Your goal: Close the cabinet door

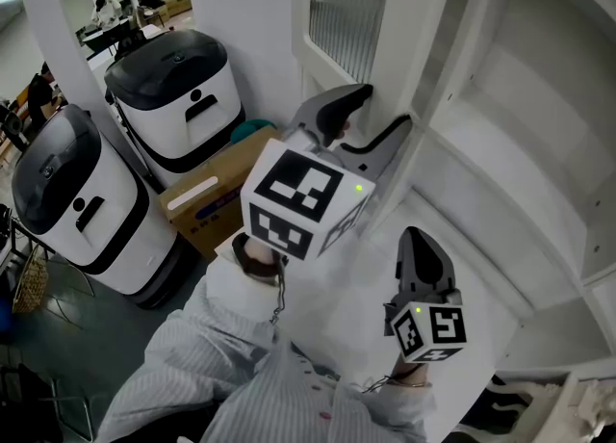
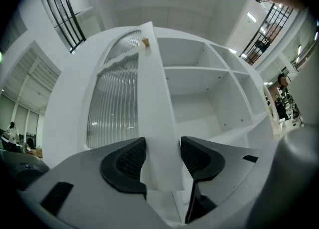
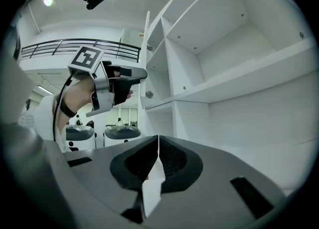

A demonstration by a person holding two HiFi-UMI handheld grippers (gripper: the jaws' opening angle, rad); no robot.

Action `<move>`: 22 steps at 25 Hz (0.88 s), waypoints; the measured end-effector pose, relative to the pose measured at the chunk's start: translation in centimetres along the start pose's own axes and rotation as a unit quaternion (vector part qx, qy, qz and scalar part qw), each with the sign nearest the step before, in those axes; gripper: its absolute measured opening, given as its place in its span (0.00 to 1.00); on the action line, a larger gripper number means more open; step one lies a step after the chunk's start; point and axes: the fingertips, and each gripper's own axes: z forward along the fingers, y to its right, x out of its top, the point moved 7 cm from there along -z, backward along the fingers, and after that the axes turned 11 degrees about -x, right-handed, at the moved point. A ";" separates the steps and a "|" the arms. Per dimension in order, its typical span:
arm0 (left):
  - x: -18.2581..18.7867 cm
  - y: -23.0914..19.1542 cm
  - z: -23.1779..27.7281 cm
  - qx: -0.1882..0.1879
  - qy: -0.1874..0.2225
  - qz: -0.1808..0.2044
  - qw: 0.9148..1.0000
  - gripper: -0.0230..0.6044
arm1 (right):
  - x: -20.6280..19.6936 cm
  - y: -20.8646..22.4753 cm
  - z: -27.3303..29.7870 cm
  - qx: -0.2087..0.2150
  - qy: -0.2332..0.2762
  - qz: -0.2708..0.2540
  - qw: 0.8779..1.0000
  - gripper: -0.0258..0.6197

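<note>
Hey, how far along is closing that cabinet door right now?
Done: nothing yet. The cabinet door stands open and the shelves are exposed. In hand: the left claw straddles the door's free edge, and its jaws are closing on it. The right claw is shut and holds nothing. Left: swing the door round until it covers the shelves, then let go.

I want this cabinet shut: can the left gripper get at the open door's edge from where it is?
Most likely yes: the left gripper straddles the free edge of the door, its closing jaws against both faces, with nothing else in between.
</note>
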 end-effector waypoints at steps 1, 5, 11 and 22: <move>0.0 0.0 0.2 -0.001 0.000 0.000 1.000 0.41 | 0.0 0.1 0.1 -0.001 0.000 0.001 1.000 0.06; -0.1 -0.2 1.0 -0.006 0.000 0.001 1.000 0.41 | 0.0 0.5 0.2 -0.001 0.001 0.001 1.000 0.06; -0.2 -0.2 2.2 -0.008 0.002 0.005 1.000 0.41 | -0.3 1.5 -0.1 -0.018 0.001 0.008 1.000 0.06; -0.5 -0.4 4.3 -0.012 0.000 0.011 1.000 0.40 | -0.1 2.6 -0.6 -0.039 0.005 0.011 0.999 0.06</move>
